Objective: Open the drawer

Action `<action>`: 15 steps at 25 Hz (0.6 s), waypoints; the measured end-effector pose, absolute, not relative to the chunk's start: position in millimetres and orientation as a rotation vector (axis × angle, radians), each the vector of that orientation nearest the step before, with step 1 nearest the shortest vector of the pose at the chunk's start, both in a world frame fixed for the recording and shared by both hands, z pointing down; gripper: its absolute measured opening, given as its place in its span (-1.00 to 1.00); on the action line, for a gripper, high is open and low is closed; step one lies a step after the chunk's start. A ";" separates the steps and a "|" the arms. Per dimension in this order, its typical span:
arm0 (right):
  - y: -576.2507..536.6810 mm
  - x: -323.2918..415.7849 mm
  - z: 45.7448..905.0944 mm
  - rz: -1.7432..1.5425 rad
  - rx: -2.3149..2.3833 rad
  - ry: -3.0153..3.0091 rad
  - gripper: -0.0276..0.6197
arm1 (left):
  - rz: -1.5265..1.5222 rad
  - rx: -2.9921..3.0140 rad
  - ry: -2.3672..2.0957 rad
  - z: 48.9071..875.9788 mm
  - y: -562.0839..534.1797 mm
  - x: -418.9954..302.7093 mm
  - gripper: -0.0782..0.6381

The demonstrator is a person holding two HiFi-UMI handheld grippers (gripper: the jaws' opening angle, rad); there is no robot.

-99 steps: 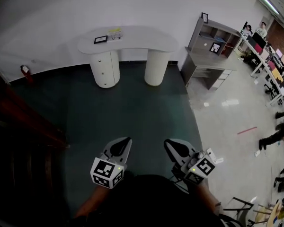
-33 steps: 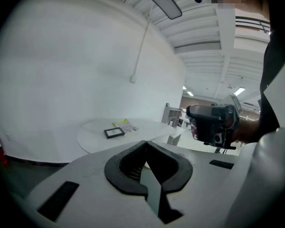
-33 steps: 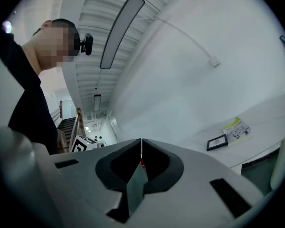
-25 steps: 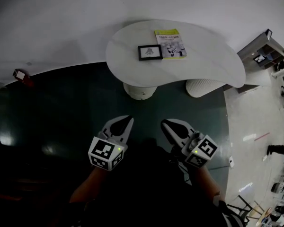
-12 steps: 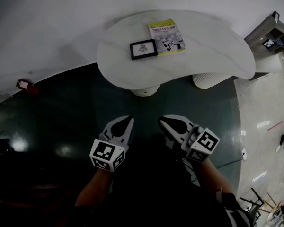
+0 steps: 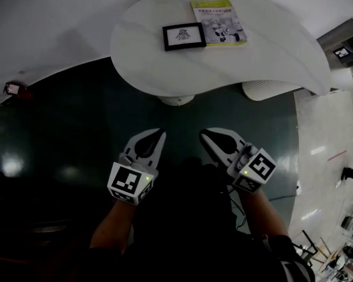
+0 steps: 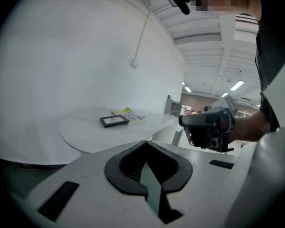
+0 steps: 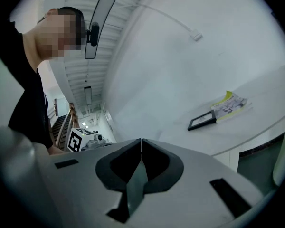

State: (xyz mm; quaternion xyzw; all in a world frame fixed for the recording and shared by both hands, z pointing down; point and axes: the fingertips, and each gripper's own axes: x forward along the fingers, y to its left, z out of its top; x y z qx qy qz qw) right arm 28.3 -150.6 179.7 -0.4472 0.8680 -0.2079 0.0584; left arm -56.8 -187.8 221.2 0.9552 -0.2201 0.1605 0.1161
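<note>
A white kidney-shaped table [image 6: 165, 57] fills the top of the head view. Under its near edge only a sliver of the left pedestal [image 6: 177, 100] shows, and I see no drawer front. A ribbed right pedestal [image 6: 265, 90] peeks out further right. On the tabletop lie a black picture frame [image 6: 183, 36] and a booklet [image 6: 219, 13]. My left gripper [image 6: 160, 133] and right gripper [image 6: 203, 133] hang side by side over the dark floor, short of the table. Both are shut with nothing between the jaws, as the left gripper [image 7: 146, 141] and right gripper [image 8: 141, 139] views show.
Dark green floor [image 6: 76, 134] lies in front of the table, with glossy pale floor [image 6: 323, 151] to the right. A small red object [image 6: 13, 89] stands by the wall at left. A grey shelf unit [image 6: 346, 47] stands at the far right.
The table has grown and slid up the head view as the person came close. Both grippers have sunk a little lower in front of it and stay shut.
</note>
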 end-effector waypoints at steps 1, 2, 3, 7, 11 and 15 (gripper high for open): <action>-154.5 28.2 192.6 -0.640 -1.353 2.624 -0.86 | 0.463 2.792 -0.654 232.3 -192.4 -58.7 -0.75; -158.4 28.3 204.6 -0.646 -1.349 2.625 -0.86 | 0.454 2.790 -0.658 243.0 -196.6 -60.1 -0.75; -162.7 28.8 216.2 -0.644 -1.342 2.633 -0.86 | 0.443 2.793 -0.660 254.3 -200.9 -61.0 -0.75; -181.7 32.3 268.2 -0.642 -1.310 2.660 -0.86 | 0.455 2.797 -0.681 314.3 -221.4 -63.1 -0.75; -199.2 32.1 326.6 -0.668 -1.296 2.697 -0.86 | 0.429 2.782 -0.688 368.7 -245.4 -54.8 -0.75; -211.8 19.8 379.2 -0.616 -1.240 2.799 -0.86 | 0.371 2.806 -0.672 417.2 -260.8 -46.7 -0.75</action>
